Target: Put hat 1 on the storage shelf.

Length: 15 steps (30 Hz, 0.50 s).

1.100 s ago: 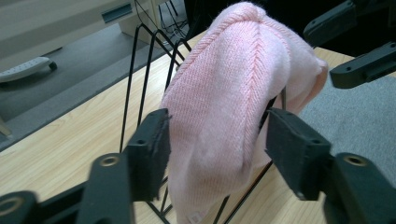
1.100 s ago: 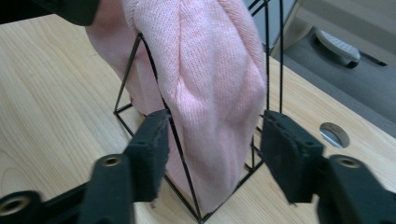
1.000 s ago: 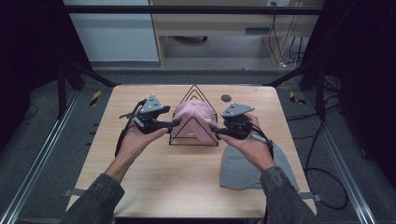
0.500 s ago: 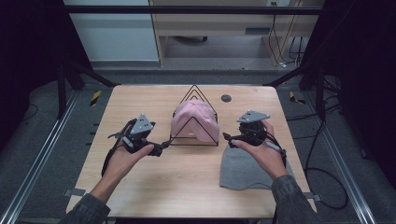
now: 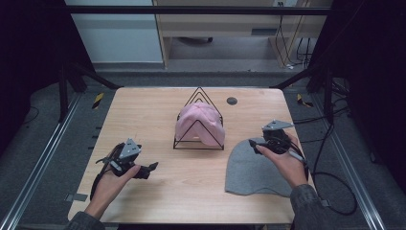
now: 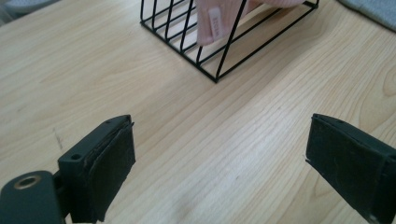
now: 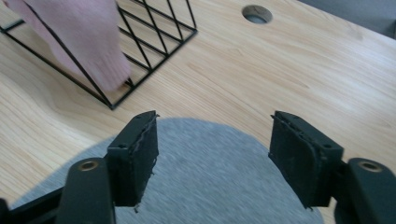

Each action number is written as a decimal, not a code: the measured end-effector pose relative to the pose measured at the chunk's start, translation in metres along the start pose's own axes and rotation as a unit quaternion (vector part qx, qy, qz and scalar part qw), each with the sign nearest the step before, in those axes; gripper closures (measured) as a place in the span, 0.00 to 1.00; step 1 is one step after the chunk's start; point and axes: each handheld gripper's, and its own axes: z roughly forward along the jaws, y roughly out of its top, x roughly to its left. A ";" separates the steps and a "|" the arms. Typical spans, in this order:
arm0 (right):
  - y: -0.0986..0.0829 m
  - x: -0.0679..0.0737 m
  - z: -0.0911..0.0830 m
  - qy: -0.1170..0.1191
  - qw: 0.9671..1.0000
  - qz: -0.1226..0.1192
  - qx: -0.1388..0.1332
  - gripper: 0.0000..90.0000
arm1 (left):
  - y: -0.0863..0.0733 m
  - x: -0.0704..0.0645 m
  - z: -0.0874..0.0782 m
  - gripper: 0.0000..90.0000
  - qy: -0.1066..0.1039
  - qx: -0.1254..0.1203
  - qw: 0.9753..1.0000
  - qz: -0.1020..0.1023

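Note:
A pink knit hat [image 5: 200, 123] is draped over a black triangular wire rack [image 5: 198, 143] at the table's middle; the rack [image 6: 219, 51] and the hat's edge [image 6: 219, 21] also show in the left gripper view, and the rack [image 7: 154, 32] and hat [image 7: 84, 46] in the right gripper view. A grey hat [image 5: 256, 167] lies flat at the right front. My left gripper [image 5: 152, 167] hovers open over bare wood at the left front, empty. Above the grey hat's [image 7: 210, 177] top end my right gripper [image 5: 253, 144] is open, with nothing between its pads.
The wooden table [image 5: 143, 115] has a round cable hole [image 5: 231, 100] near its back right. Black cables trail off the right side to the floor. Yellow-and-black tape marks lie on the floor at both back corners.
Both grippers have drawn back from the pink hat on the rack toward the front. The left went left and nearer, the right moved out over the grey hat.

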 end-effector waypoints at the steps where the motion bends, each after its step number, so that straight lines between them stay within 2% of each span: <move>1: -0.002 -0.003 -0.001 -0.001 1.000 0.004 0.002 0.40 | -0.002 0.001 -0.001 0.08 0.002 -0.001 1.000 -0.006; 3: -0.006 -0.009 -0.003 -0.008 1.000 0.007 0.008 0.40 | -0.007 0.003 -0.001 0.08 0.004 0.002 1.000 -0.012; 6: -0.012 -0.018 -0.004 -0.015 1.000 0.015 0.015 0.43 | -0.011 0.006 -0.001 0.08 0.015 0.016 1.000 -0.011; 10: -0.021 -0.030 -0.005 -0.024 0.999 0.026 0.027 0.45 | -0.016 0.015 0.000 0.08 0.023 0.019 0.999 -0.030; 15: -0.030 -0.044 -0.005 -0.035 0.998 0.041 0.036 0.51 | -0.018 0.020 0.000 0.08 0.031 0.021 0.999 -0.038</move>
